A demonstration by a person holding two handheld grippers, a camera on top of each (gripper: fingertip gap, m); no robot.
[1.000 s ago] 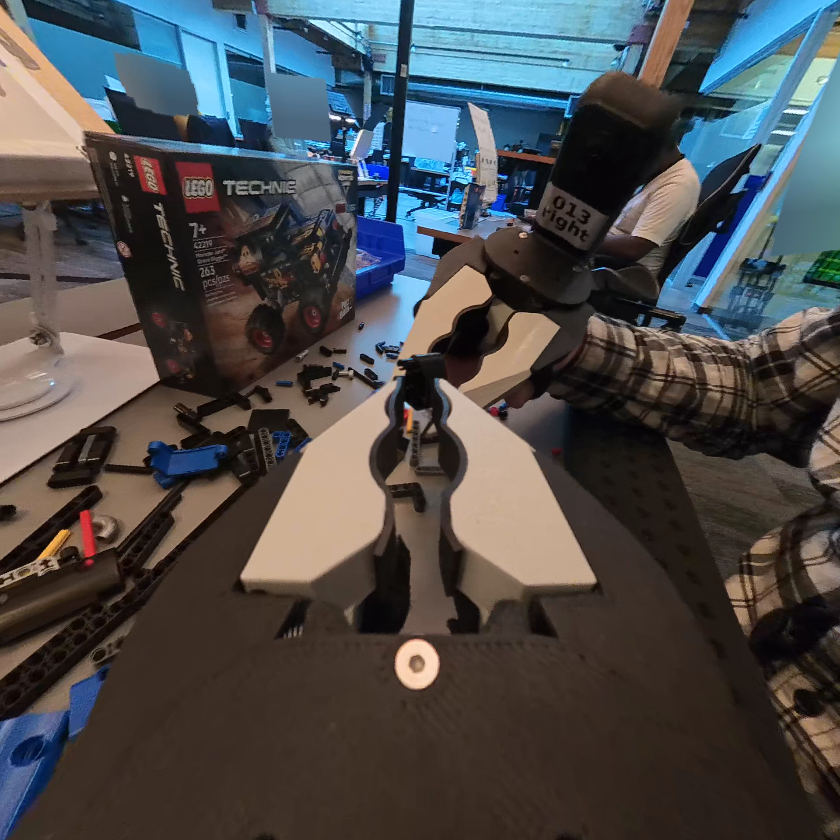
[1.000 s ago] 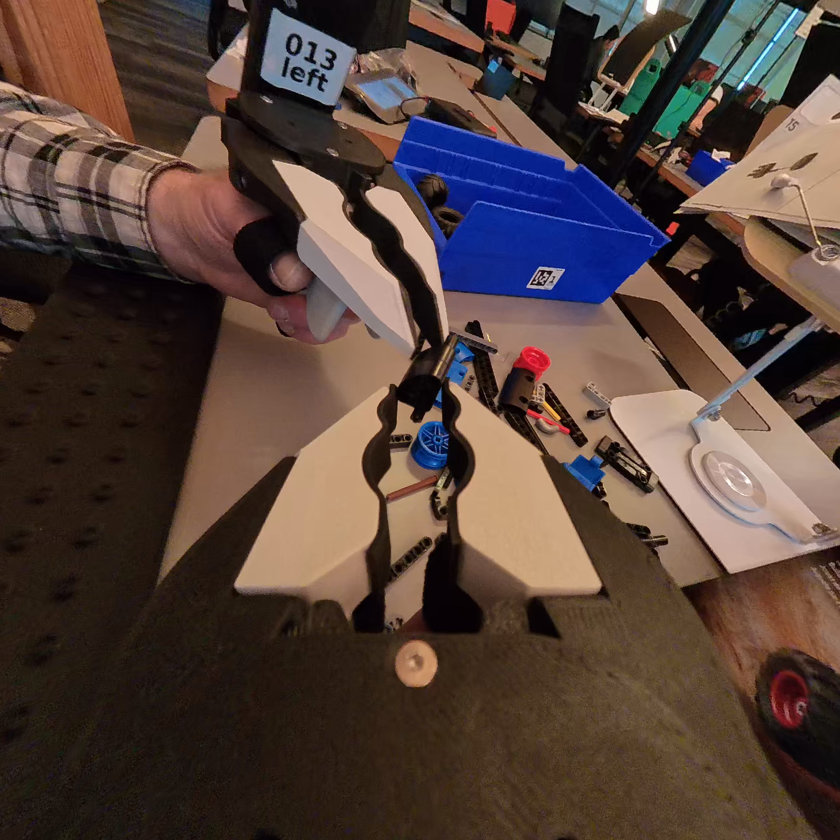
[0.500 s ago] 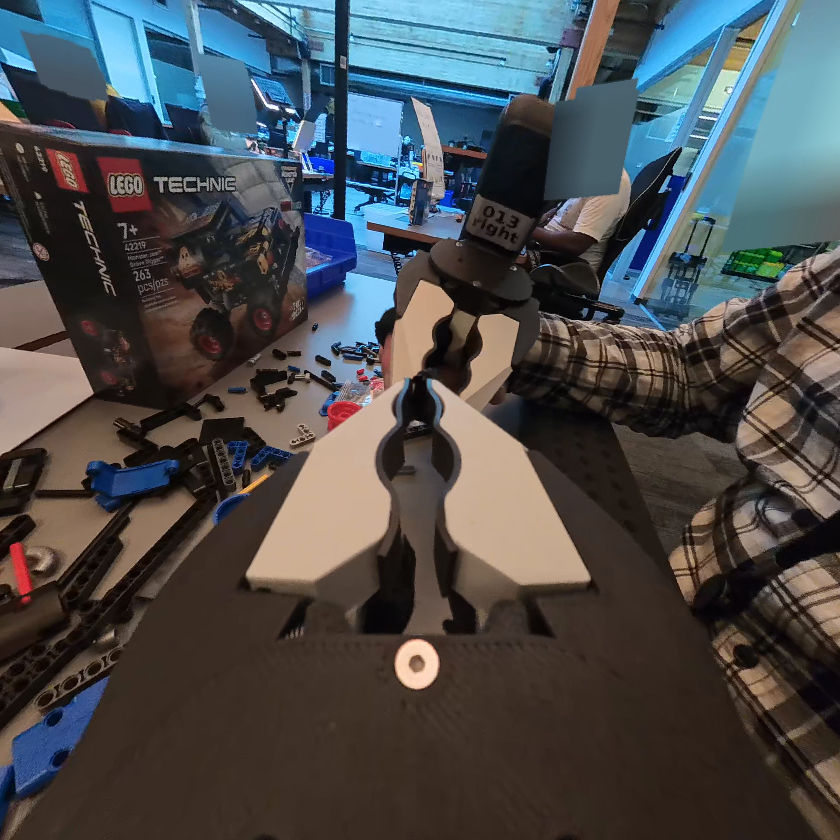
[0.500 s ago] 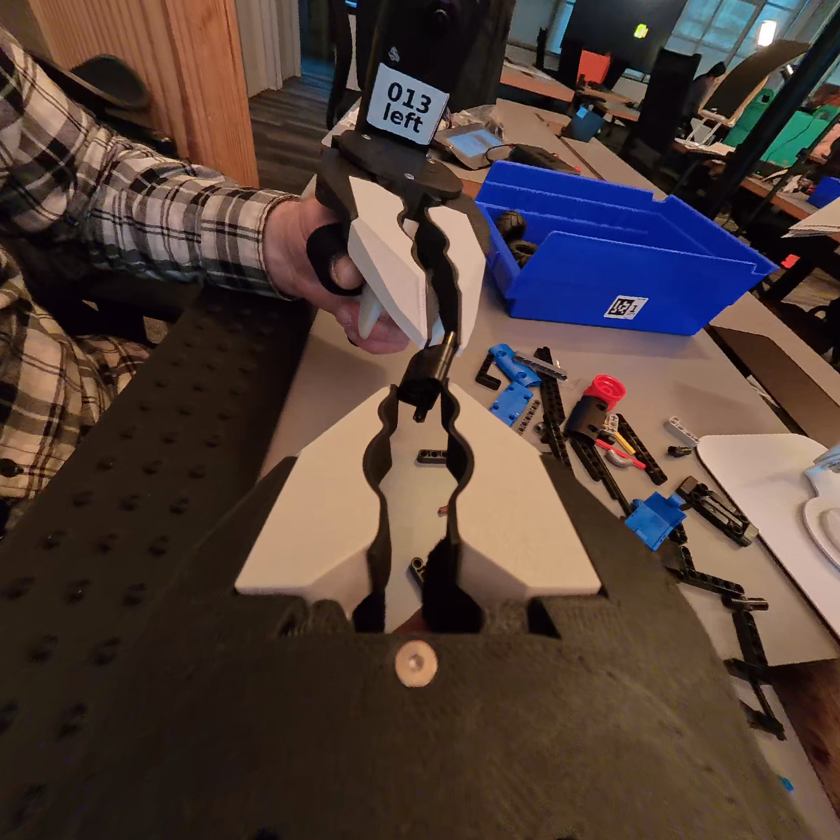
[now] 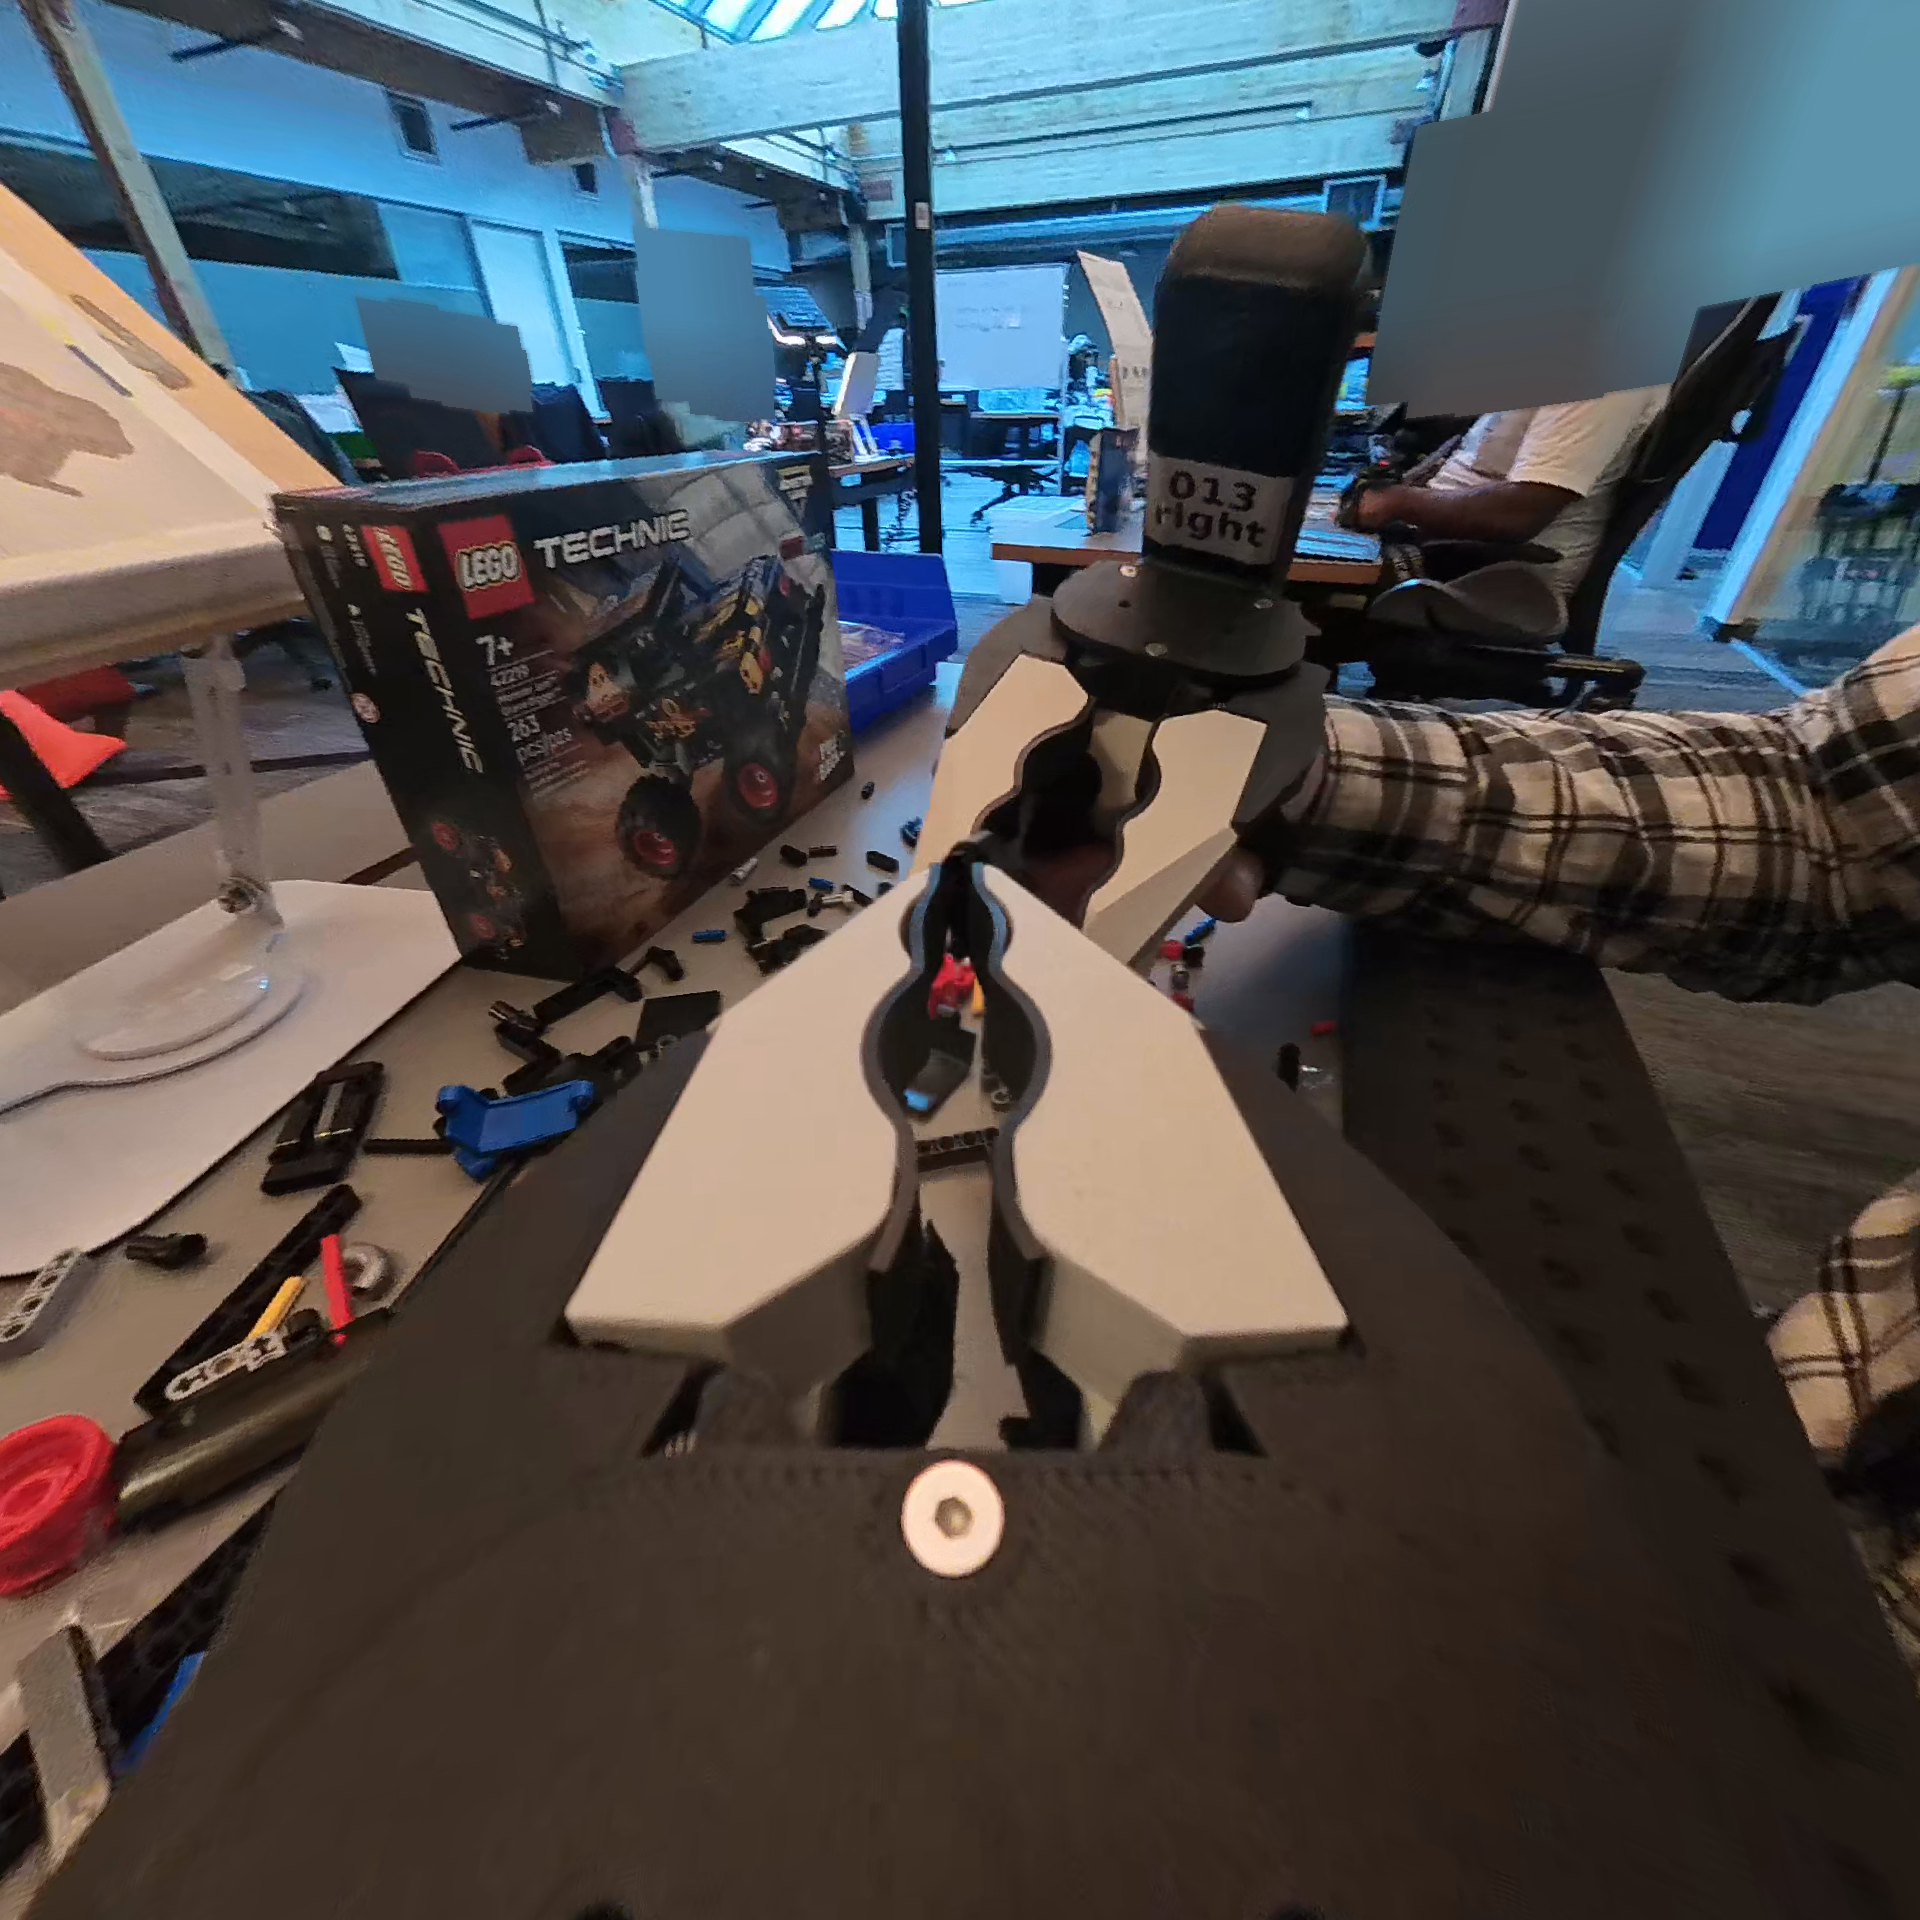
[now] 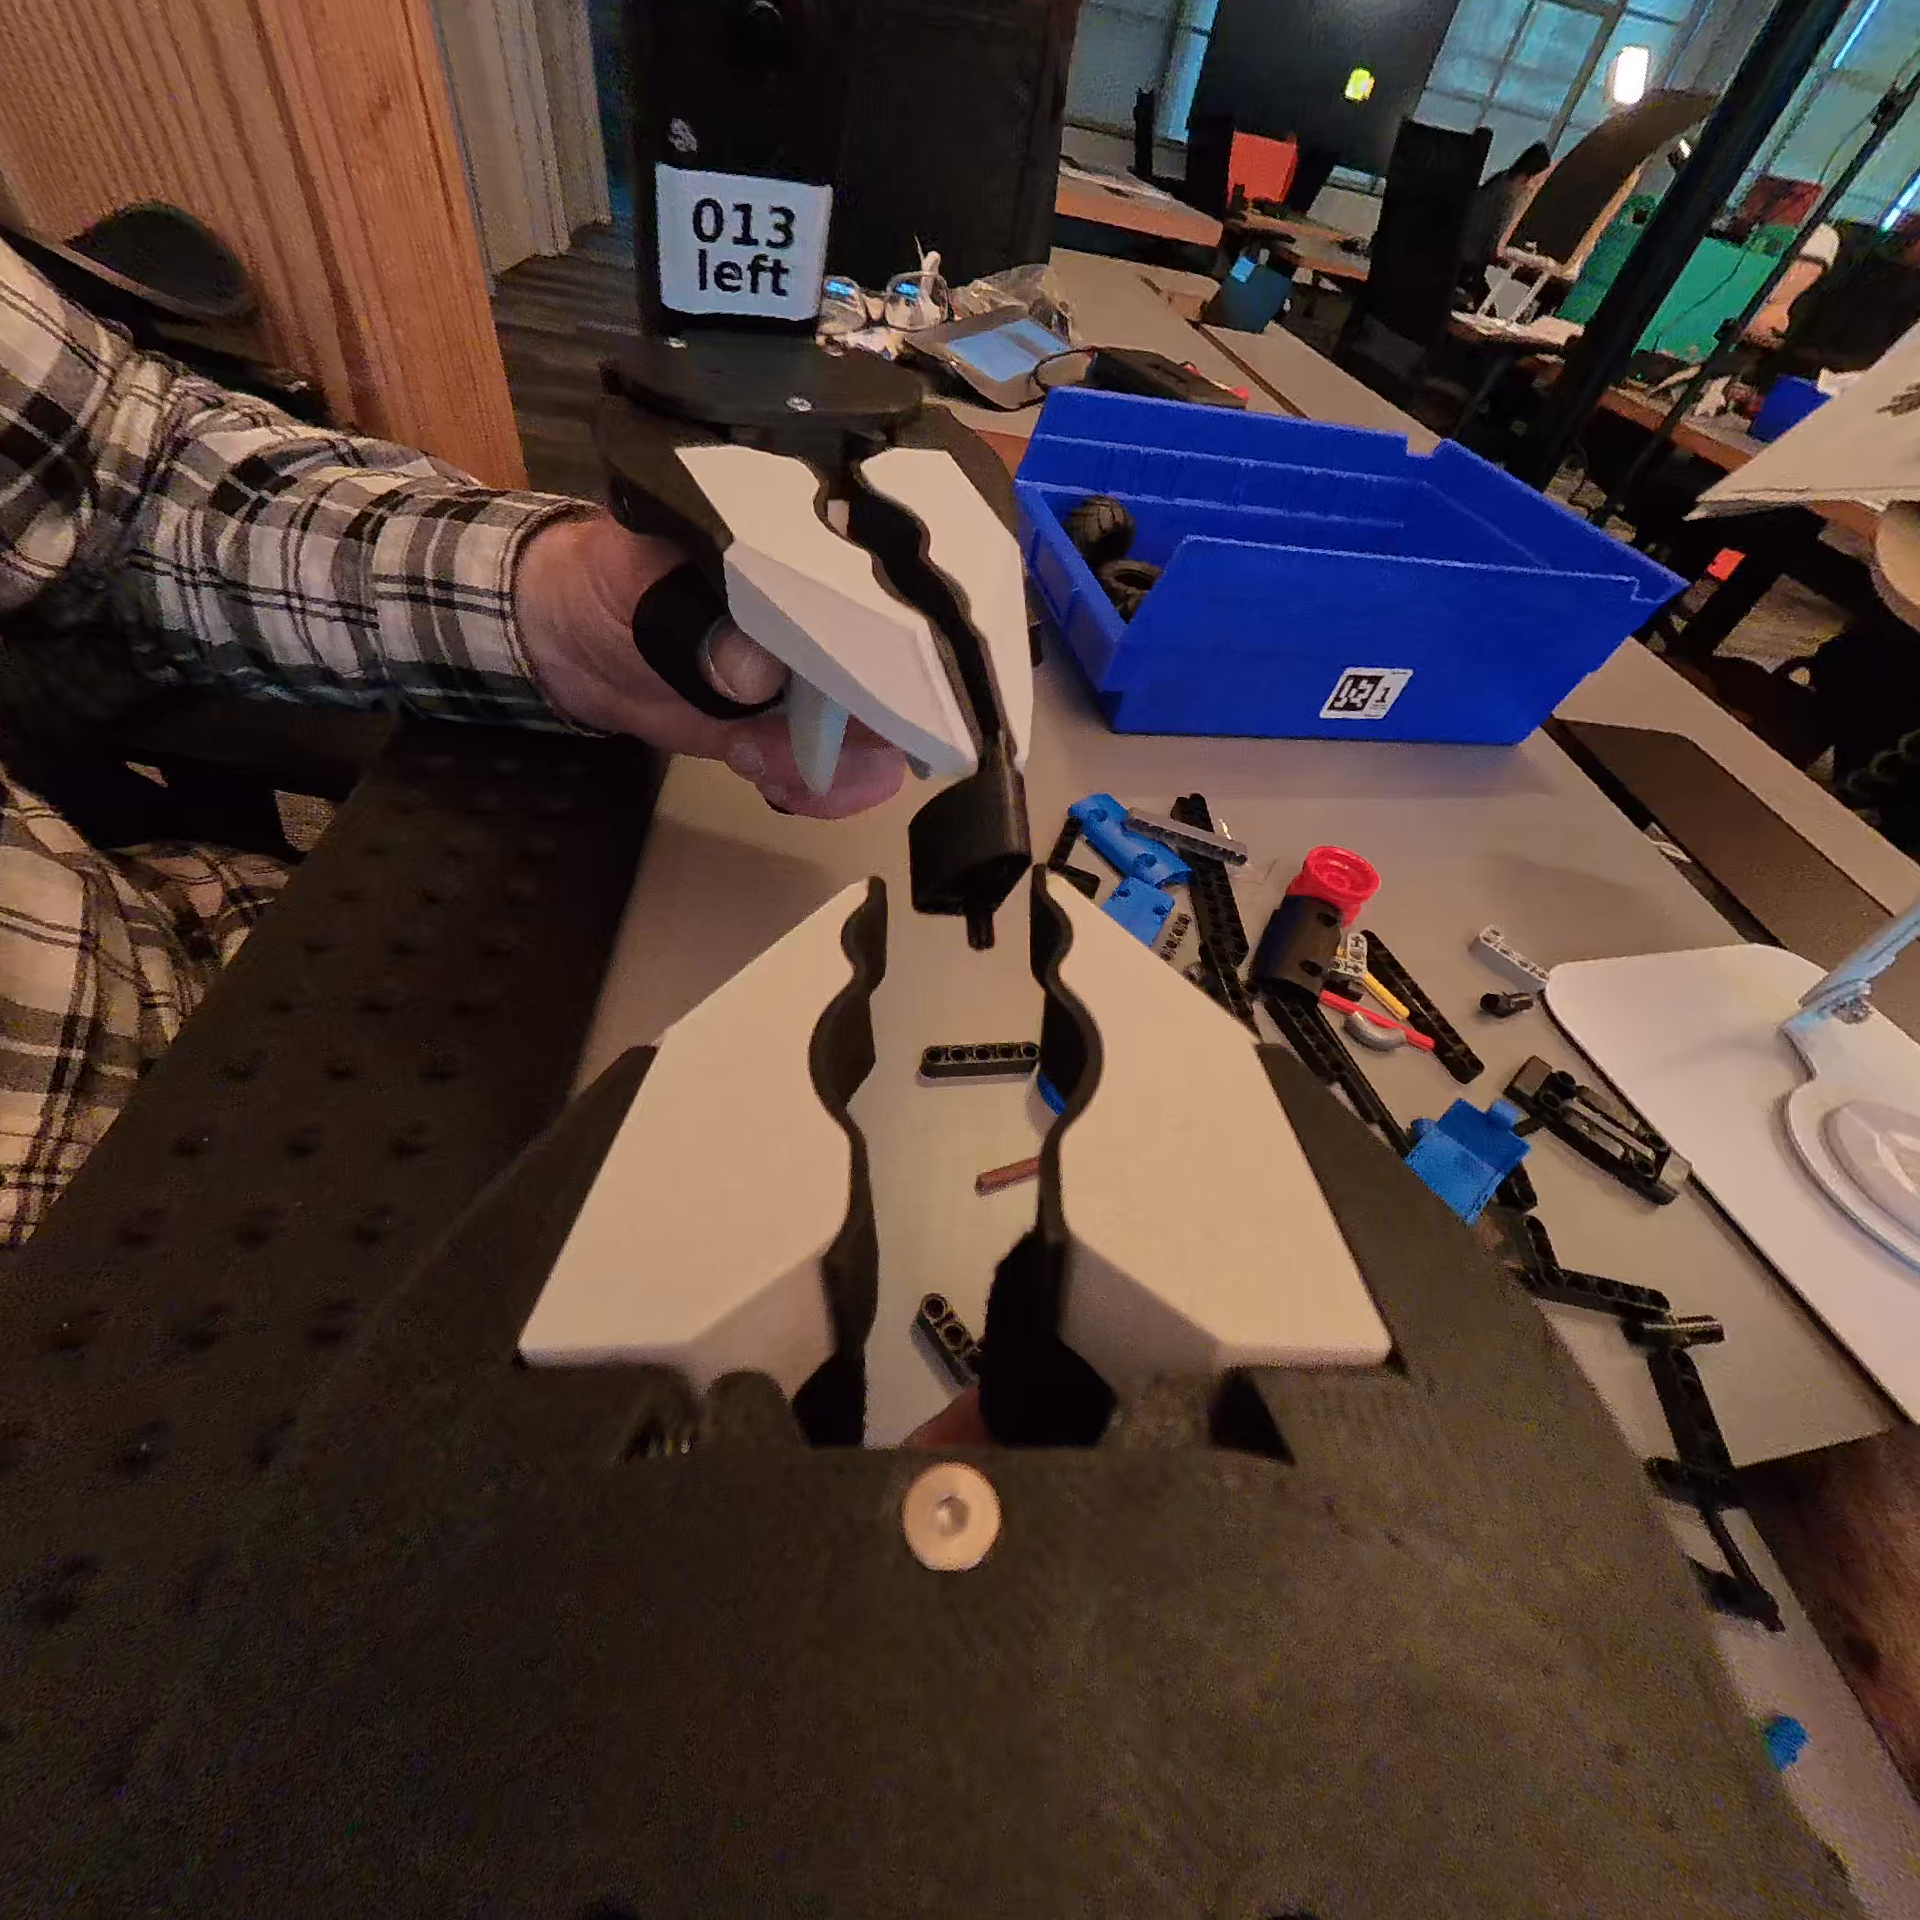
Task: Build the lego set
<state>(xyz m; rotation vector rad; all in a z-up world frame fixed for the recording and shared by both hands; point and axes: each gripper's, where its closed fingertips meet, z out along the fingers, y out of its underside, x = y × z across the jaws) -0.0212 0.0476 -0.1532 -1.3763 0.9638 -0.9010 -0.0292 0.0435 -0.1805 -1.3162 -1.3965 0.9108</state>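
We see the left gripper (image 5: 958, 883) pinched tight at its tips on a small black cylindrical lego piece (image 6: 971, 836), which hangs in the air above the grey table (image 6: 1455, 831); in the right wrist view the piece juts down from those white fingers (image 6: 862, 665) with a thin peg at its lower end. The right gripper (image 6: 958, 899) has its jaws parted, one tip on either side of that peg and neither touching it, so it holds nothing.

From the right wrist view, moving outward, a short black holed beam (image 6: 980, 1060) lies on the table between the open fingers. At two o'clock we find a black barrel with a red cap (image 6: 1314, 920) among loose black beams and blue pieces. Further out at one o'clock stands a blue plastic bin (image 6: 1351, 623) with black tyres inside.

From the left wrist view, the printed cardboard lego box (image 5: 582, 707) stands upright at ten o'clock, with small parts scattered before it. At eight o'clock lies a blue curved panel (image 5: 509, 1117), and a red wheel hub (image 5: 47, 1496) sits at the left edge.
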